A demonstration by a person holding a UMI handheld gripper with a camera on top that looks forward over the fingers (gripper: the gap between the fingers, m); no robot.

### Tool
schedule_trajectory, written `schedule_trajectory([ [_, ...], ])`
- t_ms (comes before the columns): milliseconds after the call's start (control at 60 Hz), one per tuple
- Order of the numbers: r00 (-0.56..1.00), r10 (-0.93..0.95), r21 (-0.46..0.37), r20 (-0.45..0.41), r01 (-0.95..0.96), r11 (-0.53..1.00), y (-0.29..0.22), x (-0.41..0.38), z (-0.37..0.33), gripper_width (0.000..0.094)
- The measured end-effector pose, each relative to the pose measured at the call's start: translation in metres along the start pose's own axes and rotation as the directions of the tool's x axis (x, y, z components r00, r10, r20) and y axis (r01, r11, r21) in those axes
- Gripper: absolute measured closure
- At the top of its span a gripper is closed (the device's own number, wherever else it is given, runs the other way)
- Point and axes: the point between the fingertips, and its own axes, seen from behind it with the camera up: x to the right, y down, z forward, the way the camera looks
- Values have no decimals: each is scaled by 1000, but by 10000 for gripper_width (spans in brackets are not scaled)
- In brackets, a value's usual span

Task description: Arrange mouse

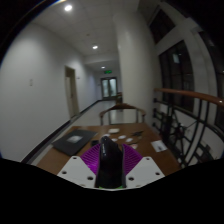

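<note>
A black mouse stands on end between my gripper's two fingers, its rounded top just above the purple pads. My gripper is shut on it, the purple pads pressing on both sides. The mouse is held up above a brown wooden table. The mouse's lower part is hidden between the white fingers.
On the table lie a dark flat mat at the left and small white items at the right and further back. A chair stands beyond the table. A railing runs along the right; a corridor with doors lies ahead.
</note>
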Motion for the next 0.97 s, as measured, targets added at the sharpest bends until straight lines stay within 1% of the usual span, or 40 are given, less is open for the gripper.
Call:
schedule_trajectory([
  [50,999,-8,-43,53,10,999,22,-37,3,644],
  [83,998,-9,-85,61,15,996,43,-53,7,644],
  [100,998,-13,-104,57,19,994,61,-62,10,644],
  [167,999,-41,-183,25,45,982,99,-76,24,643],
  [250,995,-96,-243,-19,88,966,145,-81,34,643],
  [317,994,-107,-287,-20,97,953,169,-86,39,640],
  [333,993,-114,-294,-14,105,950,173,-85,35,641],
  [350,992,-123,-258,-13,116,959,167,-86,38,641],
  [367,991,-134,-252,-11,127,959,168,-86,39,644],
  [417,990,-141,-257,-5,135,957,171,-86,41,634],
  [517,990,-135,-309,30,138,941,173,-85,39,533],
  [583,989,-128,-345,80,148,927,176,-88,28,389],
  [617,985,-123,-349,120,158,924,178,-88,19,273],
  [633,982,-122,-349,146,166,922,177,-90,12,230],
  [650,977,-117,-348,176,173,921,176,-90,6,197],
  [667,973,-112,-348,201,178,920,176,-92,-2,197],
  [683,969,-106,-349,223,181,919,175,-92,-10,149],
  [717,962,-90,-358,257,182,916,175,-91,-26,111],
  [767,957,-69,-375,281,176,910,177,-81,-50,99],
  [817,958,-59,-380,280,167,910,175,-64,-73,96],
  [967,977,-34,-379,213,114,918,166,6,-118,99],
])
